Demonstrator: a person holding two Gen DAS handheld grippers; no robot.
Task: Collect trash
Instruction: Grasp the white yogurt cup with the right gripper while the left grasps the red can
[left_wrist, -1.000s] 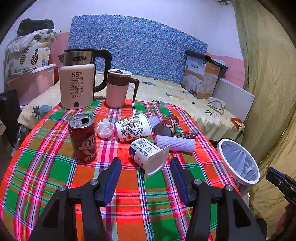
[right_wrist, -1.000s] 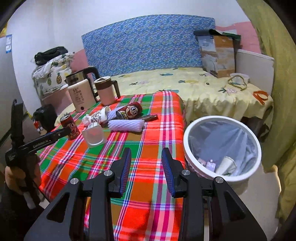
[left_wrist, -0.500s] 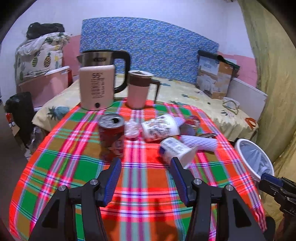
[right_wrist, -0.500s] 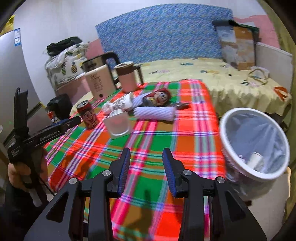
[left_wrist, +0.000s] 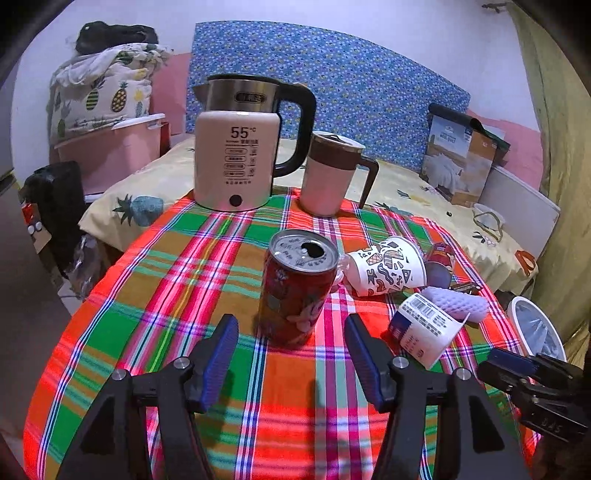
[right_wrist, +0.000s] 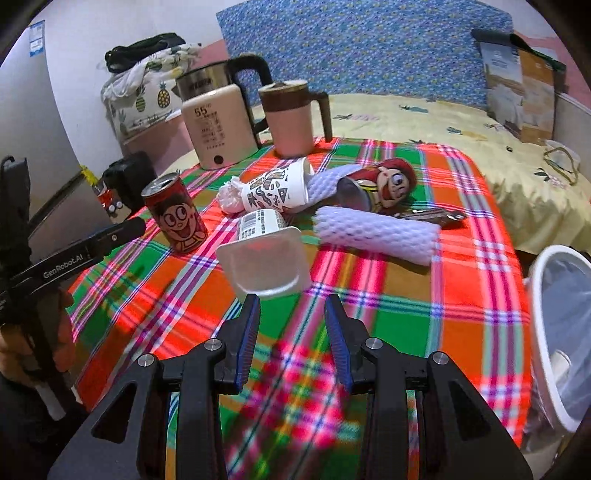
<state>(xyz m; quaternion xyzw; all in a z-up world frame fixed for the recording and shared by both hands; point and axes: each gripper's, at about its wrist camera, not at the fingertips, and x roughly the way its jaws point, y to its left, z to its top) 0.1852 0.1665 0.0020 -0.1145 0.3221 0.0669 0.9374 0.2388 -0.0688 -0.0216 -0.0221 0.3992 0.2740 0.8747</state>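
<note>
fingers of the left gripper (left_wrist: 290, 334), blue ribbed pads on black arms, are spreading apart with nothing clamped; the red can (left_wrist: 297, 286) stands upright just beyond their tips, centred on the gap, its round silver lid open. right gripper (right_wrist: 291, 314) has its fingers partly apart and empty, tips just short of the yogurt cup (right_wrist: 264, 254), a squarish translucent plastic tub lying on its side with its mouth toward them. taking the red can as landmark on the plaid-clothed desk (left_wrist: 177, 280): beside it to the right lie a crumpled white wrapper (right_wrist: 231, 194) and a patterned paper cup (left_wrist: 386, 266) on its side, then a second cartoon-printed can (right_wrist: 380, 184) tipped over and a lilac foam-net sleeve (right_wrist: 375, 234), tubular and dimpled. far right, off the desk, stands the white bin (right_wrist: 554, 332) with a thin liner.
</note>
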